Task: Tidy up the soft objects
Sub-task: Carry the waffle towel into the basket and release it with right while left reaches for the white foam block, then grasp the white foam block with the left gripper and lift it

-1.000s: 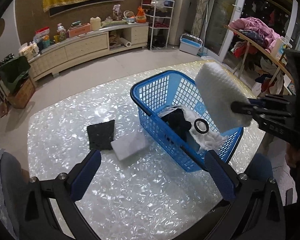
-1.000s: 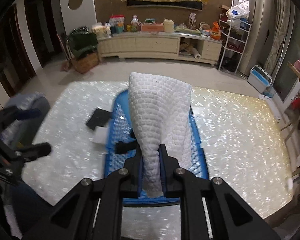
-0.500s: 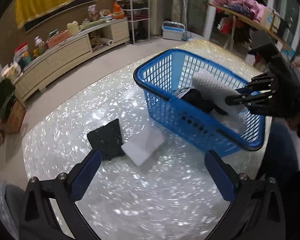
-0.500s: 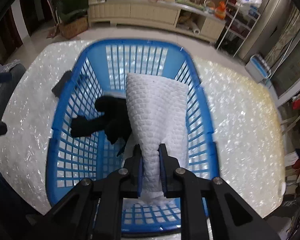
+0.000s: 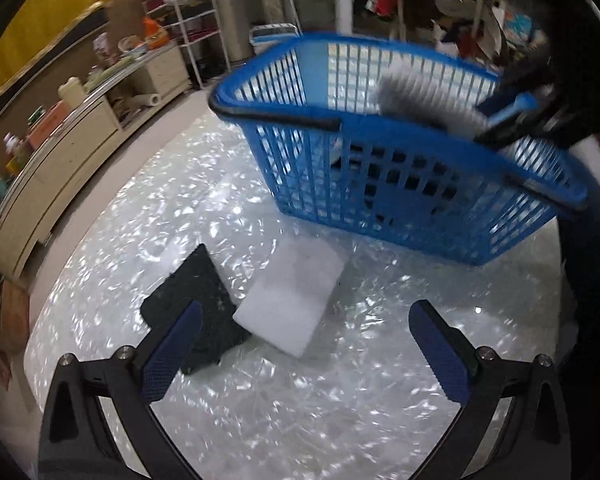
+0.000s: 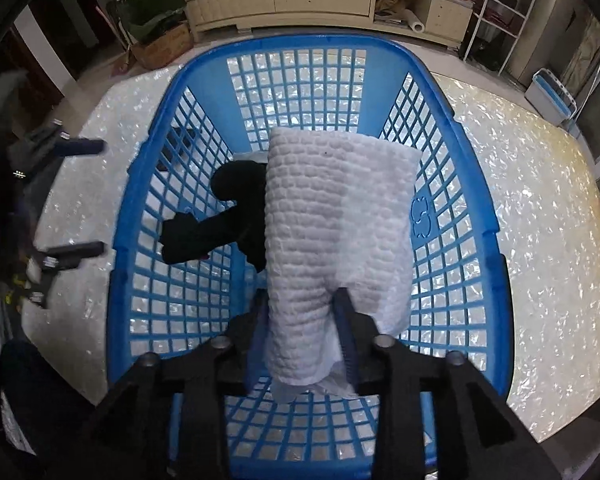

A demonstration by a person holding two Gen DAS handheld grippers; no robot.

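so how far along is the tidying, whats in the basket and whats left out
Done: a black soft item already lies in the blue basket. In hand: the white textured cloth is inside the basket between the right gripper fingers, whose jaws have just been opening to let it go. Left: a black pad and a white sponge sit on the table beneath the open left gripper.

My left gripper (image 5: 304,344) hung with its jaws spread wide and empty above the pearly table (image 5: 260,420). Between my fingers lay a white sponge (image 5: 296,296), touching a black pad (image 5: 196,304). Beyond stood the blue basket (image 5: 380,172), a white cloth (image 5: 424,104) poking over its rim.
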